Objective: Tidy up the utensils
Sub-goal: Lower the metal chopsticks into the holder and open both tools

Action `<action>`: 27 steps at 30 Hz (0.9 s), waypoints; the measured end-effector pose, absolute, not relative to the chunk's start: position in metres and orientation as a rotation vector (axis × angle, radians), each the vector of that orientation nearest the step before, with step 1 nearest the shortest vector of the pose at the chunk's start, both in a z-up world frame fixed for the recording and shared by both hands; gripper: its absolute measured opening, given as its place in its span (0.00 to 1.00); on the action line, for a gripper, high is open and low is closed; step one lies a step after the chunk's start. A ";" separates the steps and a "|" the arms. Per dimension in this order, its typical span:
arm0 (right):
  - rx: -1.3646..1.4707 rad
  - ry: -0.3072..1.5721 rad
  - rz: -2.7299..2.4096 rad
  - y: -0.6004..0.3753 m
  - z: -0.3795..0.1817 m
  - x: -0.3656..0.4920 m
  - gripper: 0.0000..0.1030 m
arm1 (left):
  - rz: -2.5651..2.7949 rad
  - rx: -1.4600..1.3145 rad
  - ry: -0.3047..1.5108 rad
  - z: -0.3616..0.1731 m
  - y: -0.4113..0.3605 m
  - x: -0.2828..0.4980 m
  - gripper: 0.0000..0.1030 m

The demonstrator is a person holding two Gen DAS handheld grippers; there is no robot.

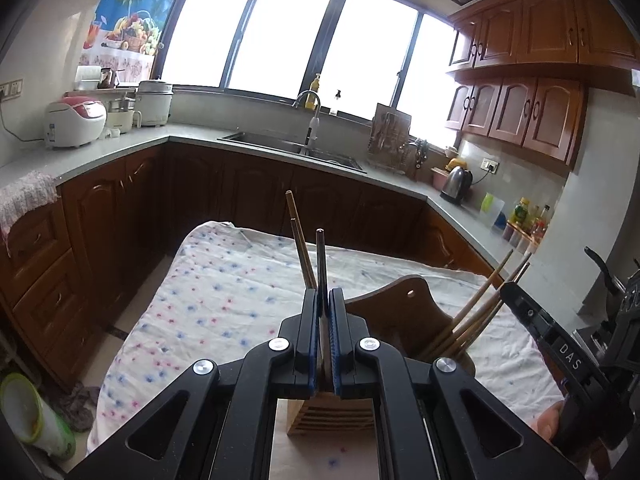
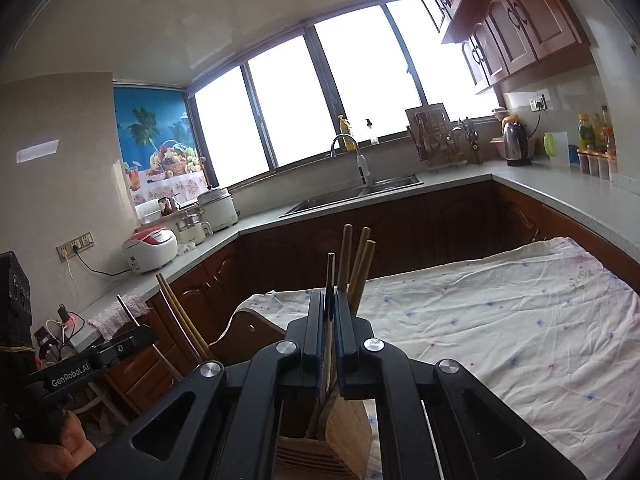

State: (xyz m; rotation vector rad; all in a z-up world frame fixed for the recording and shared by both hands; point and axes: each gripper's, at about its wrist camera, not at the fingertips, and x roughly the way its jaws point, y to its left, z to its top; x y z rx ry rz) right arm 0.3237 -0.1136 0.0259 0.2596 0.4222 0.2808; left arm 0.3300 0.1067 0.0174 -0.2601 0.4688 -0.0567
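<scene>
— Where are the utensils going?
— Into the bamboo holder (image 1: 332,416) on the cloth-covered worktop (image 1: 224,304). The left gripper (image 1: 324,320) is clamping a dark utensil (image 1: 321,256) upright; the right gripper (image 2: 330,320) is pinching a thin metal one (image 2: 330,276).
— Much left?
— Chopsticks (image 1: 476,304) at three o'clock are already standing in it; I'd guess these two remain.

Cloth-covered table (image 1: 224,292) under wooden utensil holder (image 1: 332,412).

Blown-out windows (image 1: 256,36) backlight dim, fisheye-warped views.
</scene>
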 end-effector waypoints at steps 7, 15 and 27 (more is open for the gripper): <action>0.266 0.439 0.282 -0.113 0.025 0.326 0.05 | -0.058 -0.256 0.474 0.018 0.108 0.334 0.03; 0.293 0.466 0.290 -0.118 0.023 0.333 0.05 | -0.049 -0.257 0.486 0.011 0.108 0.331 0.04; 0.310 0.524 0.288 -0.122 0.020 0.342 0.09 | -0.039 -0.268 0.506 0.018 0.107 0.332 0.05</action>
